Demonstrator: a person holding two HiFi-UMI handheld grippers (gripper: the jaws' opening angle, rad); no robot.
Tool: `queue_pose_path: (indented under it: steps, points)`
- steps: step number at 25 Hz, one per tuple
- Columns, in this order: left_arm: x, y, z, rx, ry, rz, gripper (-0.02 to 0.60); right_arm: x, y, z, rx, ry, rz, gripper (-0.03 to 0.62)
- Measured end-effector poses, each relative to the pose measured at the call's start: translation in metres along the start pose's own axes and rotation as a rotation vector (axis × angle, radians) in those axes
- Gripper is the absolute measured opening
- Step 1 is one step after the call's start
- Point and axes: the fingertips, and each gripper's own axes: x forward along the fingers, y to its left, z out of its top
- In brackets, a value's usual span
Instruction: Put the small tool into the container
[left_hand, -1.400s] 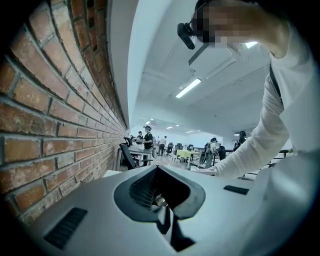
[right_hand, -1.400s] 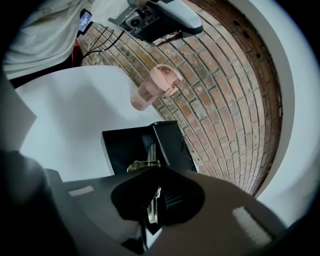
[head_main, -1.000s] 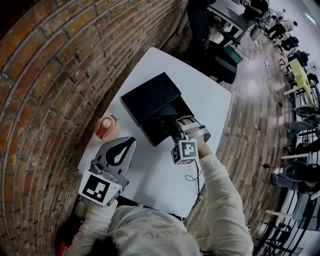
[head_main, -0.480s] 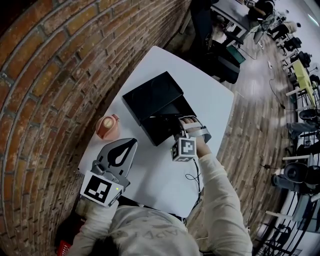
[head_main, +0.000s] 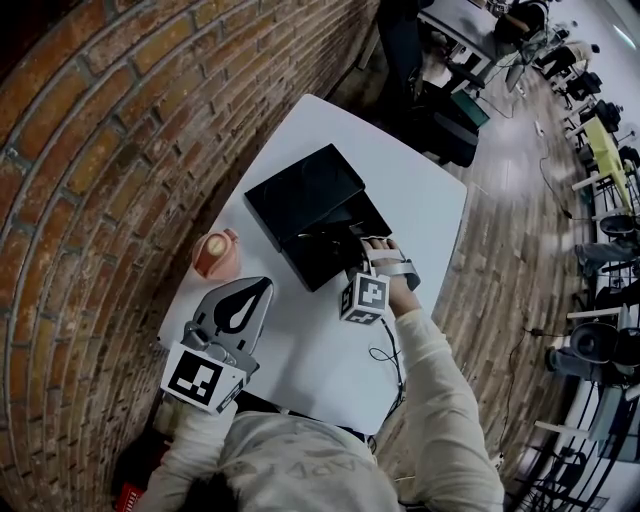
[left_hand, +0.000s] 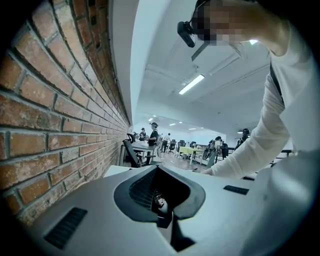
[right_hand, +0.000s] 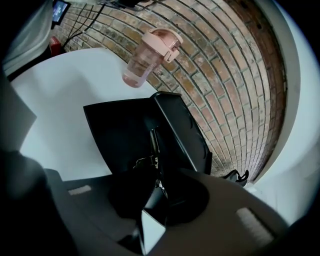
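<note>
The container is a black box with its lid laid open, standing on the white table. My right gripper is at the box's near edge, jaws over the interior. In the right gripper view the jaws are shut on a thin dark tool that sticks out over the box floor. The tool is hard to make out in the head view. My left gripper is held up at the table's near left corner, shut and holding nothing.
A pink bottle stands on the table beside the brick wall, left of the box. A thin cable lies on the table near my right sleeve. Desks, chairs and people fill the room beyond.
My right gripper has shifted slightly left at the box's near edge. The left gripper has barely moved.
</note>
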Motion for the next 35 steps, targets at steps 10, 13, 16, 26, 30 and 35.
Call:
queue_pose_path:
  steps: [10,13,16,26,30,35]
  points:
    - [-0.003,-0.011,0.004,0.009,-0.008,-0.009,0.003,-0.014,0.002,-0.012,0.141,-0.007,0.025,0.061]
    - [-0.006,-0.015,0.005,0.013,-0.008,-0.012,0.003,-0.018,0.004,-0.012,0.169,-0.007,0.038,0.063]
    - [-0.009,-0.018,0.006,0.016,-0.006,-0.012,0.003,-0.022,0.006,-0.013,0.185,0.000,0.052,0.064]
    - [-0.020,-0.027,0.007,0.014,-0.017,-0.004,0.003,-0.019,0.008,-0.009,0.211,0.071,0.055,0.069]
    - [-0.026,-0.026,0.006,0.014,-0.017,0.011,0.003,-0.020,0.009,-0.008,0.293,0.072,0.081,0.072]
    - [-0.034,-0.027,0.005,0.009,-0.020,0.022,0.003,-0.011,0.005,-0.010,0.296,0.115,0.049,0.069]
